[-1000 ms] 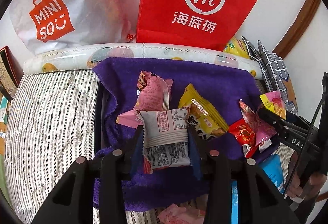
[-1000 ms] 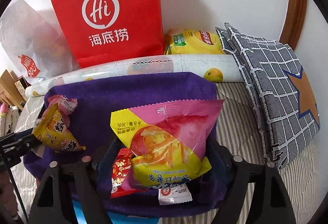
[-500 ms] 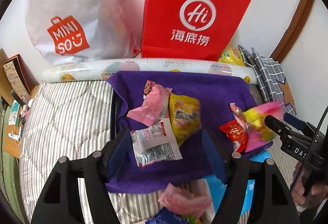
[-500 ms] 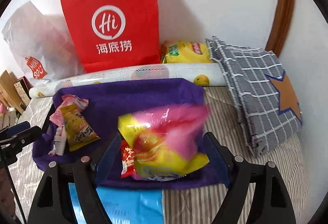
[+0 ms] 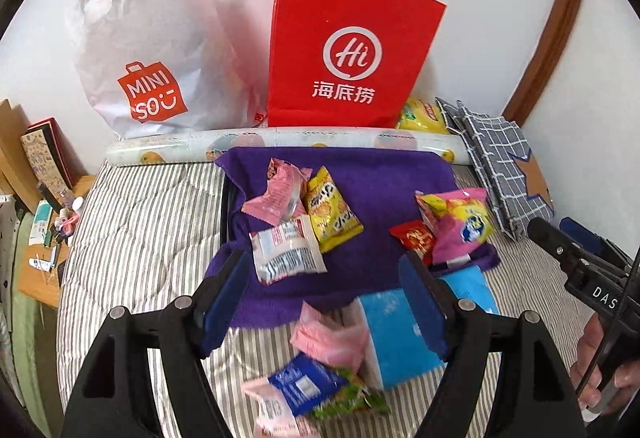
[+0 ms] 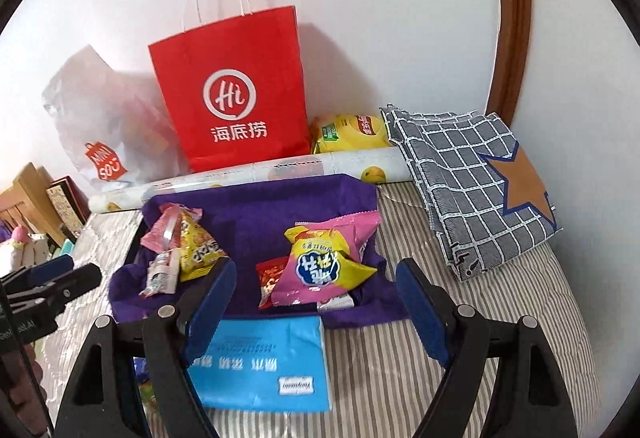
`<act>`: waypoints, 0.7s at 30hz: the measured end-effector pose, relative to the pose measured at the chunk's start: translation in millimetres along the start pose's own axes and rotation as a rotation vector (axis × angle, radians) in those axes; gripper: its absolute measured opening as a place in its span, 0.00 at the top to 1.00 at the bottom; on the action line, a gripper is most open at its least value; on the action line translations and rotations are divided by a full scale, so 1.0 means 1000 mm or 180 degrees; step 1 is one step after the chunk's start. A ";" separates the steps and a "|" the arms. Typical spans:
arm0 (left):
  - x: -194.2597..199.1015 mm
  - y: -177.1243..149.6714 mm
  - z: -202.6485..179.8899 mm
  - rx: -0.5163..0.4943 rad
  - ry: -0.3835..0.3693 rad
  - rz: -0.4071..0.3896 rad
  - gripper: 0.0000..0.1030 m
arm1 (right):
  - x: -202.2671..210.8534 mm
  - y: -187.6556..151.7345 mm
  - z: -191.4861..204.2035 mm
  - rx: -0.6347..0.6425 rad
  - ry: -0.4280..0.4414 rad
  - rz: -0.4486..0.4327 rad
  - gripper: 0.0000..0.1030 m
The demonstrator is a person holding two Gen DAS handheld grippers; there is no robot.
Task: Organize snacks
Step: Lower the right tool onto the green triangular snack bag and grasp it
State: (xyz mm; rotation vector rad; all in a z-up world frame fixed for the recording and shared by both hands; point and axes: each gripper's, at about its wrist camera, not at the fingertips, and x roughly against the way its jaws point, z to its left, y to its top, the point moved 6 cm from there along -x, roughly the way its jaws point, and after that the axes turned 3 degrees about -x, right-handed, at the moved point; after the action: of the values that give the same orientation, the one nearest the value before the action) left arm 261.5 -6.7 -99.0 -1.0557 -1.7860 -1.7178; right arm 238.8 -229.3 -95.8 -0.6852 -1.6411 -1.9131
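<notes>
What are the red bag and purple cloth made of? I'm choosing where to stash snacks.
Red bag: apparently matte paper, since it stands stiff with sharp creases and twisted white cord handles. Purple cloth: soft, fuzzy fabric, probably a towel or fleece; it shows nap and rumpled folds.

Snack packets lie sorted in two clusters on a purple cloth (image 5: 372,189) spread over a striped bed.

At the left, a pink packet (image 5: 280,193), a yellow packet (image 5: 332,213) and a white packet (image 5: 286,250), its printed back up, lie touching one another. Well apart at the right, a pink-and-yellow chip bag (image 6: 326,258) rests tilted on a small red packet (image 6: 272,274). More packets (image 5: 316,370) lie loose on the bed just in front of the cloth.
</notes>
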 end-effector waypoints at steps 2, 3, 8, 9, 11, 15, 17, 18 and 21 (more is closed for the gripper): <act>0.007 -0.005 -0.002 -0.0015 -0.0002 -0.0008 0.26 | 0.008 -0.003 0.002 0.0002 0.0006 -0.0018 0.21; 0.010 -0.008 -0.002 -0.0011 0.0008 -0.0018 0.26 | 0.011 -0.005 0.003 0.0007 0.0012 -0.0021 0.21; 0.027 -0.025 0.016 0.0113 0.0096 -0.0016 0.26 | 0.025 -0.020 0.013 0.0055 0.0078 -0.0076 0.21; 0.029 -0.028 0.021 0.0141 0.0109 -0.0018 0.26 | 0.026 -0.023 0.017 0.0068 0.0095 -0.0073 0.21; 0.034 -0.036 0.032 0.0197 0.0163 -0.0009 0.26 | 0.027 -0.032 0.025 0.0095 0.0154 -0.0066 0.21; 0.041 -0.053 0.054 0.0314 0.0243 0.0038 0.26 | 0.025 -0.053 0.043 0.0168 0.0257 0.0025 0.23; 0.044 -0.062 0.064 0.0353 0.0285 0.0061 0.26 | 0.024 -0.067 0.053 0.0197 0.0329 0.0073 0.30; 0.044 -0.065 0.067 0.0363 0.0298 0.0068 0.26 | 0.023 -0.075 0.060 0.0213 0.0390 0.0124 0.34; 0.045 -0.076 0.075 0.0413 0.0277 0.0095 0.26 | 0.018 -0.099 0.081 0.0279 0.0623 0.0342 0.43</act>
State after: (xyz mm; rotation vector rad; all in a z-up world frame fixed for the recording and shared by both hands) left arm 189.5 81.5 -122.4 -0.9343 -1.7916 -1.5825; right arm 161.8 -137.6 -144.9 -0.5225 -1.5249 -1.7617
